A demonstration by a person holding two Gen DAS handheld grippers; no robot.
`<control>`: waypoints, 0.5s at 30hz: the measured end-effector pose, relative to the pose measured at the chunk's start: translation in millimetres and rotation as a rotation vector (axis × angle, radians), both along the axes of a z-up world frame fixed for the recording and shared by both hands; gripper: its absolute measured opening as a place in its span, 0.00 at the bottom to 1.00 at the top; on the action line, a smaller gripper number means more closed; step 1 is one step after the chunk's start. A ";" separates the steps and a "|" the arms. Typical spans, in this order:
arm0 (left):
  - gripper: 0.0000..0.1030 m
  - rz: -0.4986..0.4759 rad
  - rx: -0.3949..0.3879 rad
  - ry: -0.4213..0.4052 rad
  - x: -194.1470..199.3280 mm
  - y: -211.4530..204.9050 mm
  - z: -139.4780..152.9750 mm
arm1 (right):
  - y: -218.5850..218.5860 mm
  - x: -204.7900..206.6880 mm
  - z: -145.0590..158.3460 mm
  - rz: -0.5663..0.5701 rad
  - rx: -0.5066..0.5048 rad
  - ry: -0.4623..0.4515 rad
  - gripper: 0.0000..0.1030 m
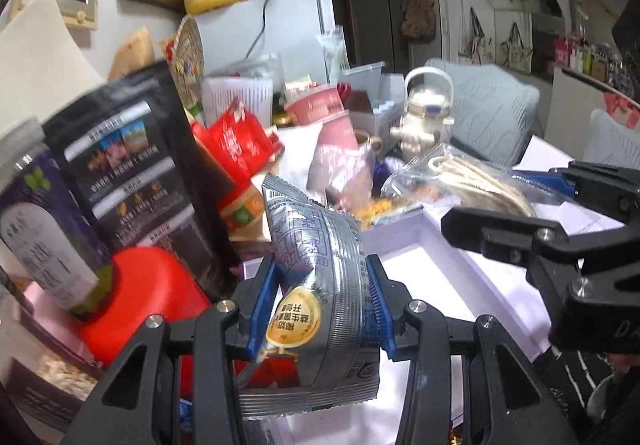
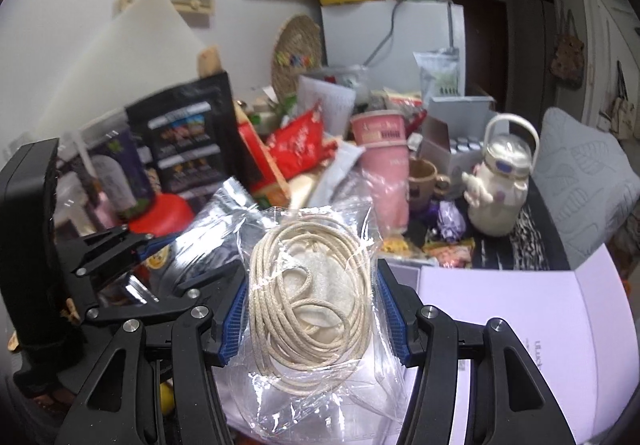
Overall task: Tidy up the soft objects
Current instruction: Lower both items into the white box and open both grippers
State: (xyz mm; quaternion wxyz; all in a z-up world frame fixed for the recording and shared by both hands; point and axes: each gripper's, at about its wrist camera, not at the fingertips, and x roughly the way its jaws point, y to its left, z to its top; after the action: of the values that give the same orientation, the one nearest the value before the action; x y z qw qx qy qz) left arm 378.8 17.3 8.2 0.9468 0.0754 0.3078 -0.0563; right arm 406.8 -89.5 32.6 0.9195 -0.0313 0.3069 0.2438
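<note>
My left gripper [image 1: 320,305] is shut on a silver foil snack packet [image 1: 316,277] with a gold seal, held upright between its blue pads. In the right wrist view my right gripper [image 2: 310,311] is shut on a clear plastic bag of coiled beige cord [image 2: 310,297]. The same bag of cord [image 1: 460,181] and the right gripper's black arm show at the right of the left wrist view, over a shallow white box [image 1: 436,265]. That white box [image 2: 512,305] also lies under and to the right of the cord bag. The left gripper [image 2: 132,249] and its silver packet [image 2: 208,233] appear at the left.
A cluttered tabletop lies ahead: a black pouch [image 1: 132,157], a purple-labelled jar [image 1: 44,213], a red lid [image 1: 148,293], red snack bags [image 1: 236,141], a pink cup [image 2: 384,149], a white figurine jug [image 2: 500,181] and a grey cushion [image 2: 584,185].
</note>
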 end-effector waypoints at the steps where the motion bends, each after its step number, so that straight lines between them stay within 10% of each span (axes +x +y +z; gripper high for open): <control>1: 0.42 0.002 0.004 0.016 2.7 -0.9 -4.5 | -0.6 3.2 -4.2 -0.005 -0.007 0.013 0.55; 15: 0.42 0.017 0.023 0.177 31.1 -8.2 -45.7 | -14.4 30.5 -44.6 -0.083 -0.061 0.151 0.56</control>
State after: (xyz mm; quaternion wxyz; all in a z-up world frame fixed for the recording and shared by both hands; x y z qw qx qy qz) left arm 409.9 9.1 -37.5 0.9153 0.0785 0.3917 -0.0511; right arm 437.3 -104.0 -12.0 0.9018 -0.0281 0.3834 0.1976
